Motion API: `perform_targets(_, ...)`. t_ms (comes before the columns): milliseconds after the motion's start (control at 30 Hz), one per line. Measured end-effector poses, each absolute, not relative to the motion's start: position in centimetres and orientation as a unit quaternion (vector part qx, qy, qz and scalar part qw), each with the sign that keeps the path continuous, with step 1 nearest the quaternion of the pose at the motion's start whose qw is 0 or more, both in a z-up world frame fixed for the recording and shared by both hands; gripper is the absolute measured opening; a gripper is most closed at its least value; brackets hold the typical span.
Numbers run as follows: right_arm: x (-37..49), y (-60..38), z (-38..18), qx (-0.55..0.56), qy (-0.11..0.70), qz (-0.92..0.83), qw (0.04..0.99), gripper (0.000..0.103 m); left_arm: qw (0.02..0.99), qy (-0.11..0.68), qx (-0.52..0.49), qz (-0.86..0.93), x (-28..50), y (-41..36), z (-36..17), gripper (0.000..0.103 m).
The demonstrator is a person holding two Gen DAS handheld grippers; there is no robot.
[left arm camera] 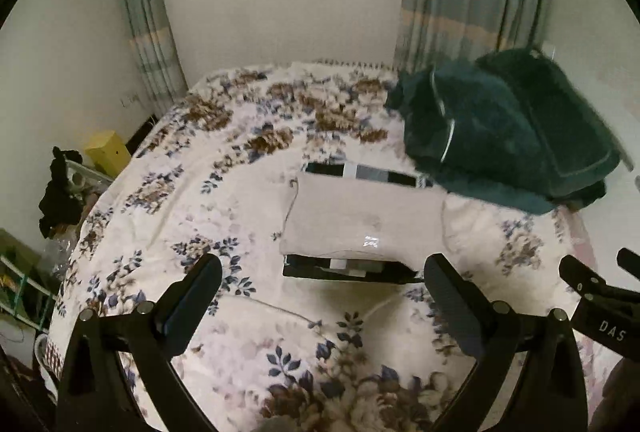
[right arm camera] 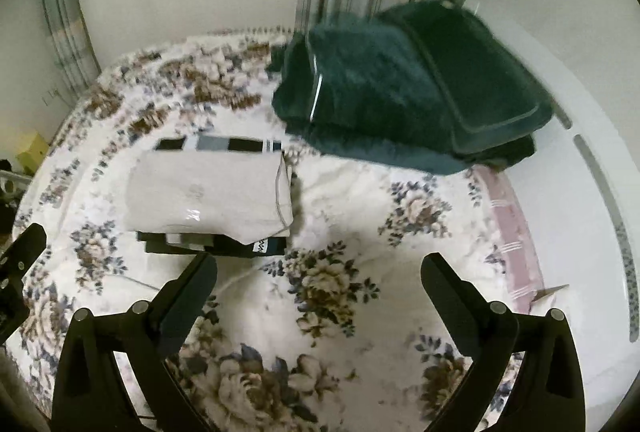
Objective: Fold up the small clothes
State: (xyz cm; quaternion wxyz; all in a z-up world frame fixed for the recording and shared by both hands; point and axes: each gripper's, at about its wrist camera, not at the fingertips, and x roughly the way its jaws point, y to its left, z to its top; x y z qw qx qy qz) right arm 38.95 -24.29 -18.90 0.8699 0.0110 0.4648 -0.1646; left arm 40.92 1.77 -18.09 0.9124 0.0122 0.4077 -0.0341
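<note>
Open floral bed (right arm camera: 340,216) in front and right of folded stack (right arm camera: 208,187); dark green bedding (right arm camera: 400,91) blocking far right corner.

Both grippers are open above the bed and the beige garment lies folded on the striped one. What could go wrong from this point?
1. The beige garment sits skewed on the striped garment, its corner overhanging; a nudge could slide it off.
2. The dark green bedding lies close beside the stack, so a sweeping gripper might snag it.
3. The left gripper and right gripper, both empty, hang near each other; their fingers could collide.
</note>
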Motion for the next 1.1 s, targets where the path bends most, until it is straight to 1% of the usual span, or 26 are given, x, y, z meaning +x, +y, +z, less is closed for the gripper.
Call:
perform_targets(200, 31.0, -22.9, -11.4, 0.013, 0.428, -0.157, 0.890, 0.103, 0.930, 0.366, 0.009, -0.036, 34.3, 2.2, -12.3, 0.103)
perform_targets(500, 20.3, -20.7, -3.1, 0.012, 0.381, -0.142, 0.913, 0.103, 0.939, 0.340, 0.004, -0.048, 26.9, 2.4, -7.2, 0.103)
perform_targets(767, 15.0, -20.5, 0.9, 0.016, 0.356, -0.134, 0.925, 0.103, 0.945, 0.324, 0.007, -0.045, 22.9, 2.4, -4.4, 0.103)
perform_targets(1100, 13.0, -20.3, 2.4, 0.009, 0.370, -0.120, 0.921, 0.103, 0.935, 0.353, 0.005, -0.036, 20.8, 1.9, -3.0, 0.103)
